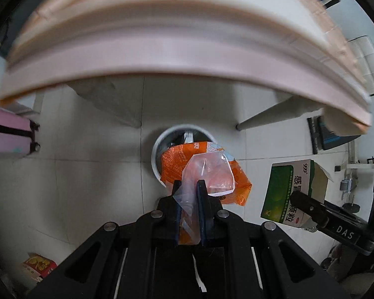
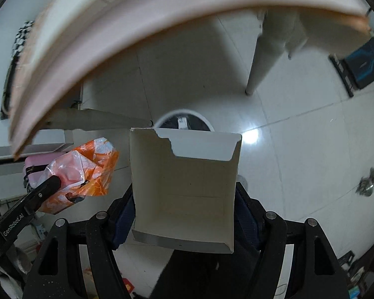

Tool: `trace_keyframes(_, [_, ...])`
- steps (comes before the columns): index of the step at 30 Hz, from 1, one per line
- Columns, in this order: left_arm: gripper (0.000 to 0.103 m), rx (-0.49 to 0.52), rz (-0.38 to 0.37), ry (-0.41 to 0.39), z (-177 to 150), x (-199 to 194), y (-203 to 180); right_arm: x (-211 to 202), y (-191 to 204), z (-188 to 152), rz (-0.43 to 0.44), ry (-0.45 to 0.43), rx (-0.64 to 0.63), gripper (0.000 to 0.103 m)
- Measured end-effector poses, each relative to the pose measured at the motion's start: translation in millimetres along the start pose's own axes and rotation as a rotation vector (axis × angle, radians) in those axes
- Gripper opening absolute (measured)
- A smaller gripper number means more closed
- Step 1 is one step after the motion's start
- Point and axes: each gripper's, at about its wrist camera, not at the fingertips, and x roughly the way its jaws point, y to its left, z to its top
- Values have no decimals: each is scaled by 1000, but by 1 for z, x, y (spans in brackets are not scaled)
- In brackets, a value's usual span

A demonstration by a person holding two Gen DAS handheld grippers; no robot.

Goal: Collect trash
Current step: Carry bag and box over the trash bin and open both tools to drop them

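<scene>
While both hover above the bin point(image 1: 159, 144):
Left gripper point(image 1: 189, 186): pinched tight on orange wrapper point(image 1: 174, 164), over bin's rim.
Right gripper point(image 2: 184, 206): spread wide, clamping open carton point(image 2: 187, 182), beside bin.

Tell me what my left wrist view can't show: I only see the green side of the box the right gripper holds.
Observer: The right wrist view shows the box open-topped and empty inside, its upper flap torn ragged.
Operator: Give me its grip.
Observer: The right gripper clamps it by both side walls.
Operator: Report the bin from that side.
Observer: The white bin peeks out just beyond the box's far edge; the left gripper's orange wrapper hangs left of the box, not touching it.
</scene>
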Motion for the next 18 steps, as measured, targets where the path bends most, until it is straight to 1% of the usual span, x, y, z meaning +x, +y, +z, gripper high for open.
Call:
trace_keyframes(6, [9, -20, -4, 88, 16, 110, 6, 102, -26, 17, 10, 27, 43, 74])
trace_keyframes(9, [9, -13, 1, 121, 21, 159, 12, 147, -31, 27, 14, 44, 42, 74])
trace_keyframes(11, [9, -9, 5, 134, 23, 185, 14, 174, -32, 33, 15, 53, 36, 74])
trace_keyframes(14, [11, -10, 8, 151, 28, 214, 19, 212, -36, 40, 10, 60, 35, 74])
trace_keyframes(16, [14, -15, 9, 158, 29, 228, 26, 231, -36, 45, 13, 67, 37, 75])
trace_keyframes(18, [14, -22, 13, 160, 30, 238, 30, 248, -35, 51, 19, 70, 40, 76])
